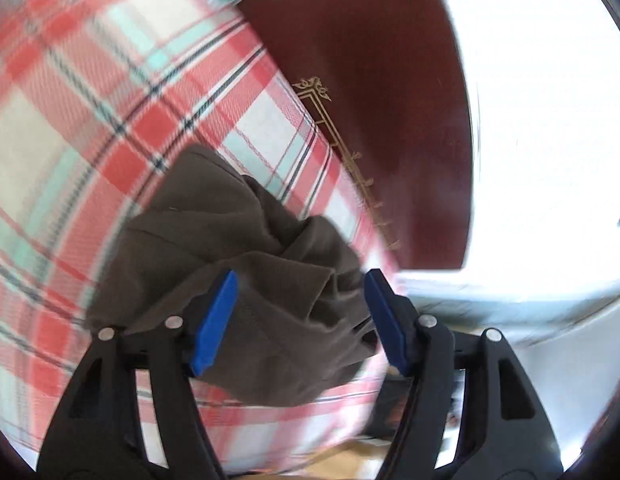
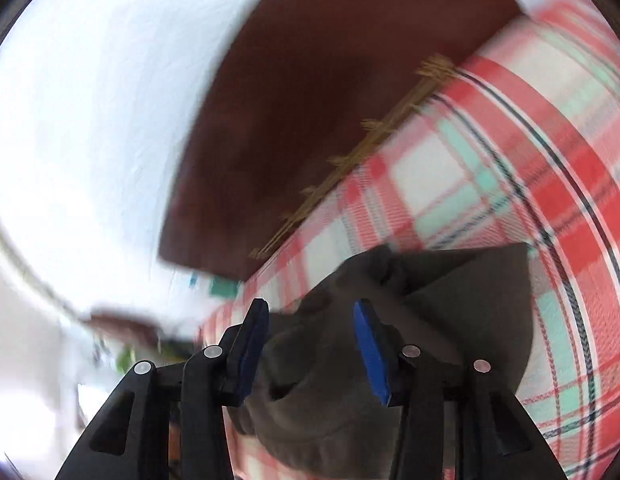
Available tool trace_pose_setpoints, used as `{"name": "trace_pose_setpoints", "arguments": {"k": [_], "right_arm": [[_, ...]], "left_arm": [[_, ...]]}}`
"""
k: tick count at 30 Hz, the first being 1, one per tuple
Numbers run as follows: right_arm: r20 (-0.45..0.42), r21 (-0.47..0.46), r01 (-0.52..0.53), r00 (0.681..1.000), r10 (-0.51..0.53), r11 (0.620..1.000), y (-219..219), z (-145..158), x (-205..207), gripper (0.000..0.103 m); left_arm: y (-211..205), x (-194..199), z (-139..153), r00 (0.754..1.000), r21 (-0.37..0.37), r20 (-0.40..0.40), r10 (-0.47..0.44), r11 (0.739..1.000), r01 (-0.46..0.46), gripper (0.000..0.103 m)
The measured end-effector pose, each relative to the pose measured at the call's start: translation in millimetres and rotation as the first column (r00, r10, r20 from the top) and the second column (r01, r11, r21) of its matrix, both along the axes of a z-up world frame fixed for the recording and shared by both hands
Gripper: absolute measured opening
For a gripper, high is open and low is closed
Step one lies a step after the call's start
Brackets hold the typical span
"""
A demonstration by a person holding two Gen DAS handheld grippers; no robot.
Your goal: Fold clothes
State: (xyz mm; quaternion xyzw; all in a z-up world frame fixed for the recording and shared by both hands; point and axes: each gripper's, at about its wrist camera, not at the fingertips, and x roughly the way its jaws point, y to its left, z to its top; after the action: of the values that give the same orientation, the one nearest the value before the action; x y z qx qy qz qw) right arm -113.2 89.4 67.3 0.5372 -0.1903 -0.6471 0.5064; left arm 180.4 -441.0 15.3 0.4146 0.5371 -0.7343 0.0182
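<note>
Left gripper [image 1: 300,322]: jaws stand apart, blue pads [image 1: 214,324] clear of the fabric on both sides. A crumpled brown garment [image 1: 238,264] lies bunched on the plaid sheet [image 1: 110,128], extending from between the jaws toward 11 o'clock. No pad presses on it in this view.

Right gripper [image 2: 310,354]: jaws likewise parted, with a smaller gap. The same brown garment [image 2: 449,312] sits between and behind the pads, spreading toward 2 o'clock, one flat corner raised at the upper right. Contact with either pad is not evident.

The plaid sheet is red, white and mint, crossed by dark lines. A dark red headboard [image 1: 369,80] with gold ornament [image 1: 341,144] borders it at 1 o'clock in the left wrist view, at 11 o'clock in the right. Both views show motion blur.
</note>
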Motion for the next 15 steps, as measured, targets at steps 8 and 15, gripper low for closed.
{"name": "trace_pose_setpoints", "arguments": {"k": [8, 15], "right_arm": [[-0.210, 0.330, -0.345, 0.881, 0.424, 0.879, -90.8, -53.2, 90.3, 0.044], [-0.362, 0.432, -0.289, 0.812, 0.458, 0.854, -131.5, -77.8, 81.7, 0.041]], "left_arm": [[97.2, -28.9, 1.6, 0.904, -0.333, 0.123, -0.409, 0.841, 0.426, 0.067], [65.7, -66.2, -44.4, 0.915, -0.310, 0.228, -0.333, 0.866, 0.393, 0.067]]}}
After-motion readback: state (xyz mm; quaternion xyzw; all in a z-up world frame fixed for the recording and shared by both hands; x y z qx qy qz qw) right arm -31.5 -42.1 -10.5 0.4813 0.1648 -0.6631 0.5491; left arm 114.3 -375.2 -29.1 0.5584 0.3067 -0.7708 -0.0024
